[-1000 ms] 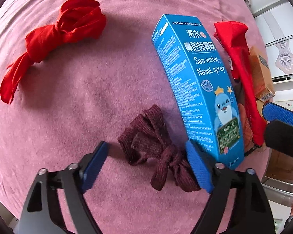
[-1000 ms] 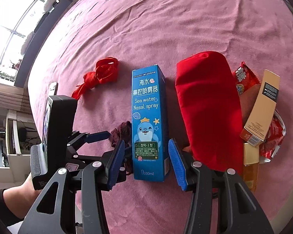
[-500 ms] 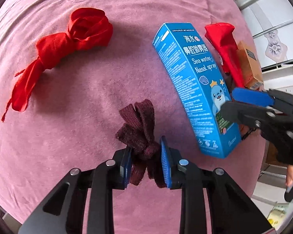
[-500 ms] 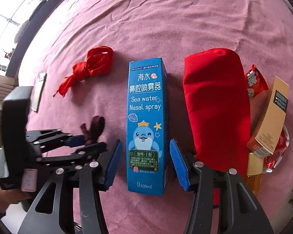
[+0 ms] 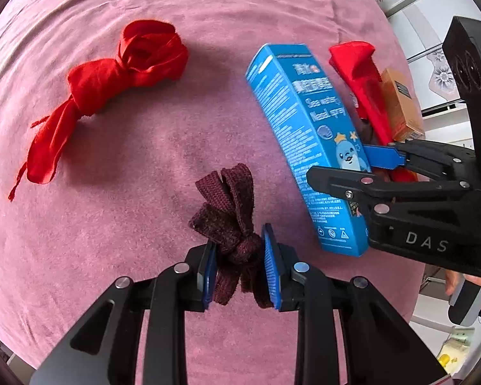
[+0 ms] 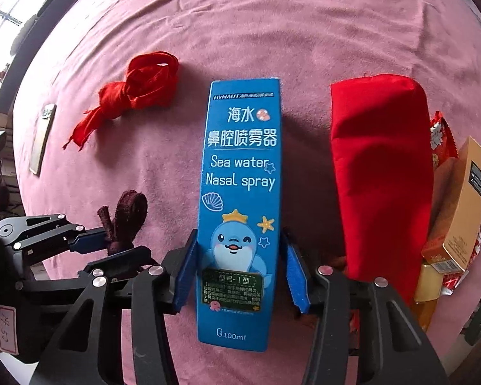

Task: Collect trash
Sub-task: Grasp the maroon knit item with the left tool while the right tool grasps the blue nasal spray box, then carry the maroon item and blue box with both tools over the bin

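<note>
Pink bedspread (image 6: 272, 25): velvety, wrinkled cover under everything; it fills both views, and its edges are cut off by the fisheye rim.
Red pouch (image 6: 381, 173): folded red cloth at 3 o'clock of the box in the right wrist view, lying lengthwise; it covers part of the packets beside it.
Nasal spray box (image 6: 240, 199): blue carton, lying flat near centre, long axis toward 12 o'clock; its low end sits between the right claw's pads, probably lined up so for a grip across the narrow width.
Right gripper (image 6: 240, 276): jaws closing, one pad on each side of the box; the left pad looks to be against the box wall, a thin gap seems to remain at the right pad, so I judge the grip not yet firm.
Left gripper (image 5: 239, 266): clamped on the knot of the maroon tie, pads pressing from both sides.
Red knotted ribbon (image 5: 112, 93): at 10 o'clock of the left claw, well apart, untouched.
Maroon knitted tie (image 5: 231, 211): small bow-like scrap, loops toward 12 o'clock; pinched at the knot, likely the firmest part.
Tan carton (image 6: 458, 205): at 3 o'clock, half across a red snack wrapper (image 6: 439, 134).
Hard to tell: whether the tie is clear of the cover; the flat pale object (image 6: 43, 138) at 9 o'clock.
</note>
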The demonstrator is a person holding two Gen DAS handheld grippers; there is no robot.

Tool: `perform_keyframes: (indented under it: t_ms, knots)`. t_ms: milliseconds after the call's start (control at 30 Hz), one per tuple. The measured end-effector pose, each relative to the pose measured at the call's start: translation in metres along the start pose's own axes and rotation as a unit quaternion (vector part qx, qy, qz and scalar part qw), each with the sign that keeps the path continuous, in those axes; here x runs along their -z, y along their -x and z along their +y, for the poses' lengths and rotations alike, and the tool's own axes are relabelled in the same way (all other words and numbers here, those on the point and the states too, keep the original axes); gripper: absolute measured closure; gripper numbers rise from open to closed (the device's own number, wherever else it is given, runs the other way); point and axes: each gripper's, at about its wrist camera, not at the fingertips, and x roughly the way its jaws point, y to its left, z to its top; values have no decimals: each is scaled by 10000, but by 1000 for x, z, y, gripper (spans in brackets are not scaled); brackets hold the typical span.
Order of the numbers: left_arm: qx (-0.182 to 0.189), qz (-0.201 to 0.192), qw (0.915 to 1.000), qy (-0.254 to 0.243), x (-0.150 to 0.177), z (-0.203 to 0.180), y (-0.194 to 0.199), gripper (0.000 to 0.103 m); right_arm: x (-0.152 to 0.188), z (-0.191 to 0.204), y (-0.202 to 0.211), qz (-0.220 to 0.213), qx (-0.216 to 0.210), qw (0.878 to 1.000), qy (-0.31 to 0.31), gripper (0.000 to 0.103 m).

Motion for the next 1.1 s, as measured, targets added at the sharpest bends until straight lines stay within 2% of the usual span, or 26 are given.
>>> perform_keyframes:
  t_ms: [267,467,867,1100]
  knots:
    - [-47,123,9996,-233,6,-20,8,77,32,-13,23,31,-361,9992,-168,56]
    - [-60,143,9986,-500,20,-58,14,77,72,-31,57,-162,-447,9982,-374,56]
    - [96,311,9917,-1248,40,-164,11,77,153,-86,119,-694,-661,9889,-1134,57]
    - [235,397,9841,-1716,52,-234,2,77,207,-131,150,-1000,-632,9790,-1660,57]
